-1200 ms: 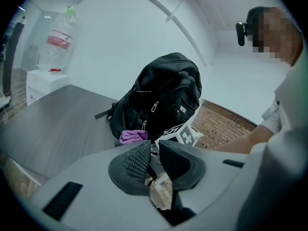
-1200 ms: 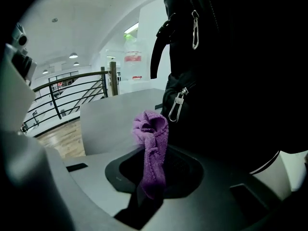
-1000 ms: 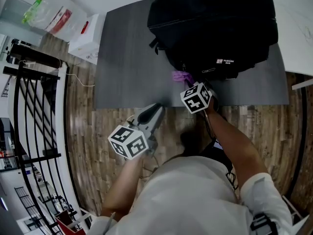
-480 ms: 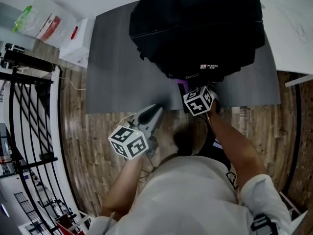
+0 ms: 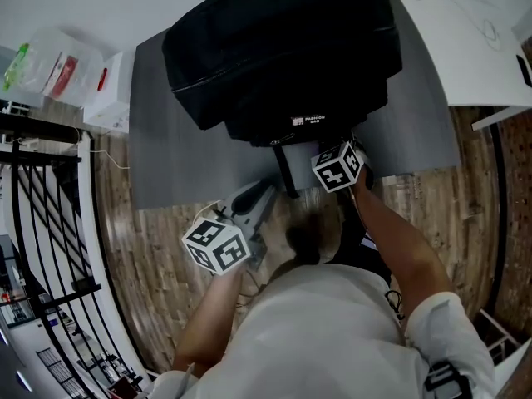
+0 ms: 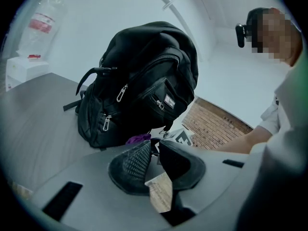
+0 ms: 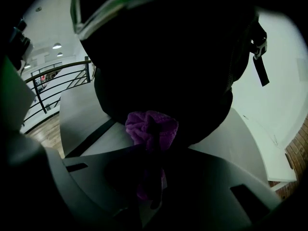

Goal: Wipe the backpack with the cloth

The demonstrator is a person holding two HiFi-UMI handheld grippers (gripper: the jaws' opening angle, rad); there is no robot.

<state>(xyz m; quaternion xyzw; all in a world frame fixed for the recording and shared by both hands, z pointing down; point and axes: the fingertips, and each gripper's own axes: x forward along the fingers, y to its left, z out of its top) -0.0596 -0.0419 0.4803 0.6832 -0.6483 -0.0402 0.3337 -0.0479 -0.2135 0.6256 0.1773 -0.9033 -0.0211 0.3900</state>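
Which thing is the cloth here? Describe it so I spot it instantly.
On the grey table stands a big black backpack. At its base nearest the person, the right gripper pinches the cloth: a small fluffy wad, the only purple thing there.

The backpack [image 5: 283, 48] fills most of the tabletop [image 5: 166, 169], leaving bare surface only along its left side and at the near-left corner. A dangling strap [image 5: 286, 171] crosses the near edge. A white box [image 5: 108, 98] stands just off the tabletop's left.

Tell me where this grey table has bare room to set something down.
Bare: the table left of the backpack, and another strip toward the white table. Crowded: the near edge, where the right tongs hold the cloth against the backpack.
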